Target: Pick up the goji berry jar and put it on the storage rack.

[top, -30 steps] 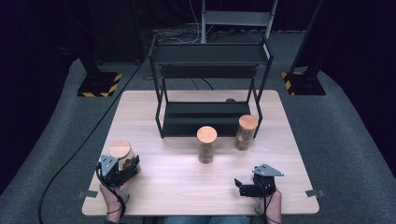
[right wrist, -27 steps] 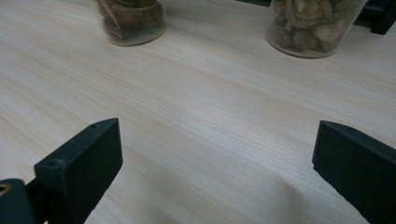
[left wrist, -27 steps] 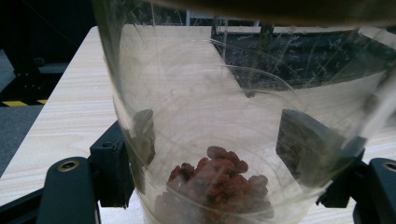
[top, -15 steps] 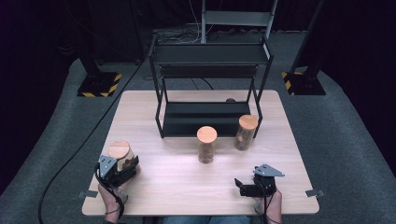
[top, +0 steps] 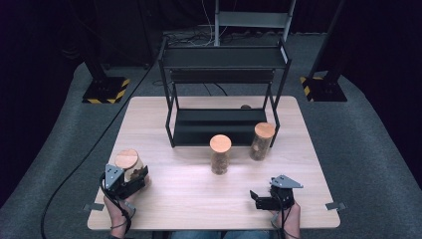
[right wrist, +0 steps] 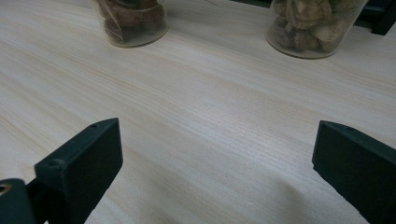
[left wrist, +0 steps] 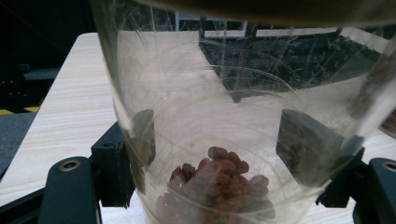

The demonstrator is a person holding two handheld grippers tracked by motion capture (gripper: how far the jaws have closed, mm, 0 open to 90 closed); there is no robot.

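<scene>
A clear jar (top: pixel 127 162) with a round wooden lid stands near the table's front left corner. My left gripper (top: pixel 135 175) is shut on it, low on its wall. In the left gripper view the jar (left wrist: pixel 210 93) is very close, with reddish-brown dried pieces at its bottom and a black pad (left wrist: pixel 142 135) pressed on each side. My right gripper (top: pixel 255 199) lies near the front right edge, pointing left. Its jaws stand wide open over bare wood (right wrist: pixel 210 158).
Two more wooden-lidded jars stand mid-table, one in the centre (top: pixel 220 154) and one to its right (top: pixel 261 141), also seen ahead of the right gripper (right wrist: pixel 133 18) (right wrist: pixel 313 23). A black two-tier rack (top: pixel 224 57) stands at the back of the table. Cables trail off the front edge.
</scene>
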